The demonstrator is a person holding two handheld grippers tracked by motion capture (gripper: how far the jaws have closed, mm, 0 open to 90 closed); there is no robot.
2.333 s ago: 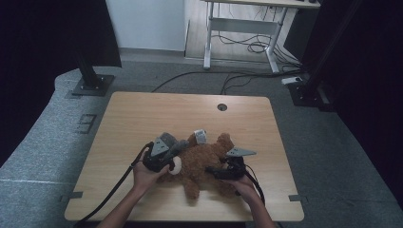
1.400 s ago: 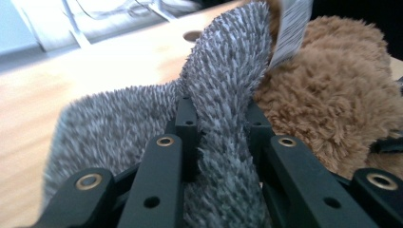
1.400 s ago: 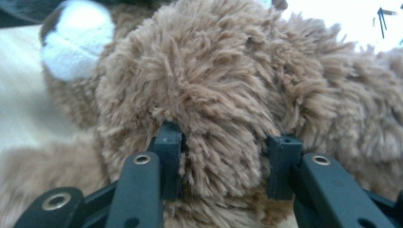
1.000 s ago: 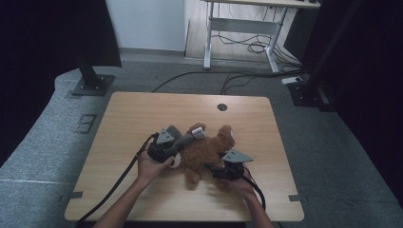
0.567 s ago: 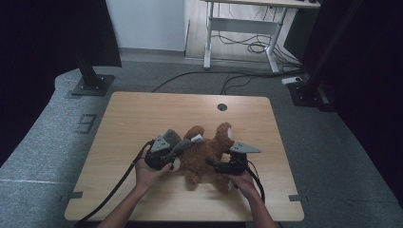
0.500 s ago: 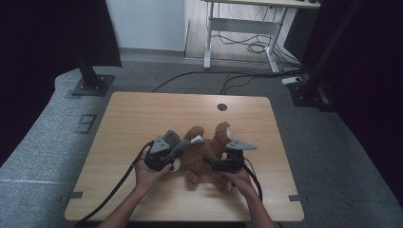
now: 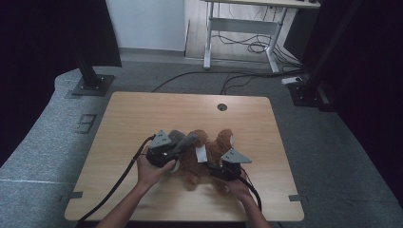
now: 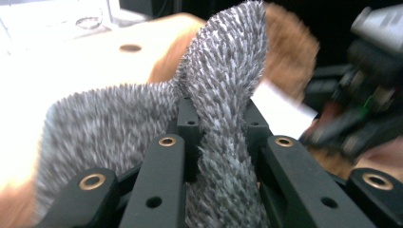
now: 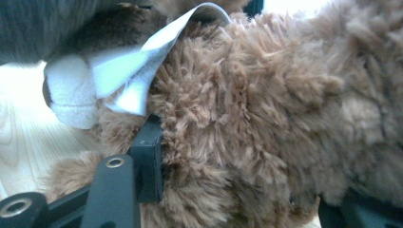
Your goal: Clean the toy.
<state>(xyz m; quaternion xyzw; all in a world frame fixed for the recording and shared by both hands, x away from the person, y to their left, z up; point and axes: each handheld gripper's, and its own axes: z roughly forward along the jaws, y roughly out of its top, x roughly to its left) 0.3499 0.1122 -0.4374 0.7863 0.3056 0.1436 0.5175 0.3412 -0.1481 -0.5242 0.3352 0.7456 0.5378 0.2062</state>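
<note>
While left tongs [image 8: 216, 142] pinch grey fur [image 8: 223, 90], right tongs [image 9: 237, 190] closing round brown plush toy [image 9: 266, 114].

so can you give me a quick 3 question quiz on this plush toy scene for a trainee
1. True or false: the left gripper is shut on the grey furry part of the plush toy.
2. What is the white flat piece hanging from the toy?
   A. a sewn-in label
   B. a sock
   C. a coin
3. Fill in: the right gripper has brown ____ between its jaws.

Key
1. True: both jaws pinch the grey strip in the left gripper view.
2. A: the label lies against the brown fur.
3. Fur: the jaws have just been closing on the toy's brown body.
</note>
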